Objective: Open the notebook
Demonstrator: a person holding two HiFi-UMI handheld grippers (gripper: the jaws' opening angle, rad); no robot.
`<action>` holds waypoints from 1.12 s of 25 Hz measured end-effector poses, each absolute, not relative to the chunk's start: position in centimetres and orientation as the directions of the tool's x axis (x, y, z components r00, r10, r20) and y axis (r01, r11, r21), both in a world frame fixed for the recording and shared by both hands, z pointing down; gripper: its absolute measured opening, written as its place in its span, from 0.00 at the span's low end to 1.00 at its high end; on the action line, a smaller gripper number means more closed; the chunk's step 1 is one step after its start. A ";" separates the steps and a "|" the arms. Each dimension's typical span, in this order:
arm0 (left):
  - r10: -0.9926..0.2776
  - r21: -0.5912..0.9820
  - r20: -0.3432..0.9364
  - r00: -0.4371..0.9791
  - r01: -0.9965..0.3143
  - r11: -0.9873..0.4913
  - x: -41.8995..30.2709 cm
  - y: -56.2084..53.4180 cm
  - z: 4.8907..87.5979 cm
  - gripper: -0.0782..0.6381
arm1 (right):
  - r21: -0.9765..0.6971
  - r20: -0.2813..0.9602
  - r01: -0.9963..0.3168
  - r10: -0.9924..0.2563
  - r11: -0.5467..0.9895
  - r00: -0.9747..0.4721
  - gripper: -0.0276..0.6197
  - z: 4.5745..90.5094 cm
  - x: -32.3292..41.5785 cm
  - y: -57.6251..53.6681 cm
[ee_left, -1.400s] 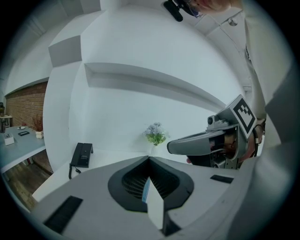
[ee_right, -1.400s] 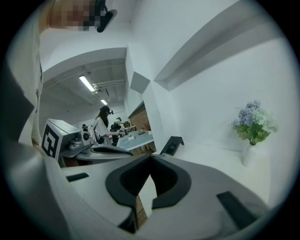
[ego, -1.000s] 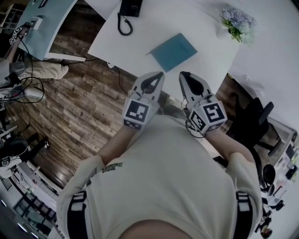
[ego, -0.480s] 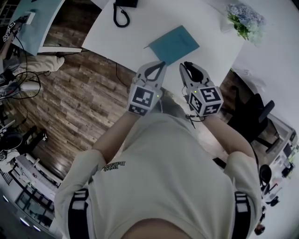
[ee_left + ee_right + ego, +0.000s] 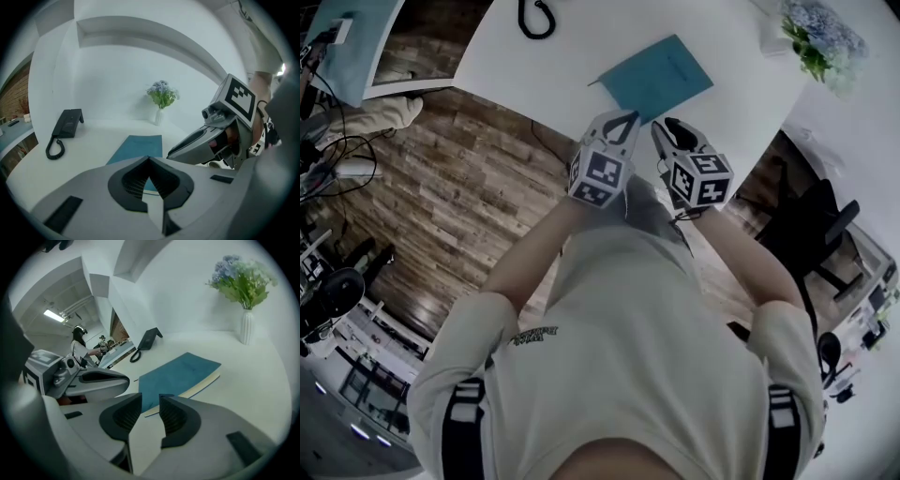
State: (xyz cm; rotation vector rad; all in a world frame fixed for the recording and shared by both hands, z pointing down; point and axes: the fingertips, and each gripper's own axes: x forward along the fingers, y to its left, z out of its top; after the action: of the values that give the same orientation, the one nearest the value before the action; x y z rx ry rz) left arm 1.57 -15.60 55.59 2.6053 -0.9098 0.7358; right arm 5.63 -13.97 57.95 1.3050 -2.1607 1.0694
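Over the near edge of the table (image 5: 516,70), side by side: left gripper (image 5: 623,116), jaws closed tip to tip with nothing held; right gripper (image 5: 667,127), jaws opening, nothing between them. Just beyond both, close to that near edge and about midway along it: teal notebook (image 5: 659,75), closed, lying flat, one corner turned towards the grippers, apart from both. Further back, towards the far left: black telephone (image 5: 65,124) with coiled cord. At the far right corner: white vase of flowers (image 5: 243,324), upright.
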 end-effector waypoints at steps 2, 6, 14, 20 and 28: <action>-0.480 0.099 0.569 0.668 -0.635 -0.766 1.6 -15.7 57.1 0.11 | -0.427 0.674 -0.870 -0.555 0.247 -0.488 0.23 59.2 5.4 -14.1; -0.451 0.100 0.602 0.659 -0.622 -0.776 1.6 -15.9 59.8 0.11 | -0.463 0.693 -0.866 -0.532 0.188 -0.486 0.23 61.5 5.3 -14.3; -0.430 0.107 0.625 0.652 -0.617 -0.780 1.1 -16.5 61.9 0.11 | -0.529 0.702 -0.843 -0.510 0.096 -0.498 0.23 63.7 5.4 -14.5; -0.474 0.109 0.567 0.674 -0.631 -0.768 -0.2 -17.0 58.7 0.11 | -0.537 0.640 -0.830 -0.569 0.149 -0.516 0.23 60.1 4.9 -15.6; -0.574 0.011 0.397 0.716 -0.629 -0.777 -2.8 -17.8 52.9 0.11 | -0.473 0.471 -0.787 -0.640 0.397 -0.607 0.23 52.3 1.5 -21.2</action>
State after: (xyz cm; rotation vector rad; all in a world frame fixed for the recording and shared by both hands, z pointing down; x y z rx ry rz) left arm -2.80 -17.84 52.91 2.7741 -0.9791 0.5681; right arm 1.54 -21.17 52.28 1.2669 -2.4403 1.0033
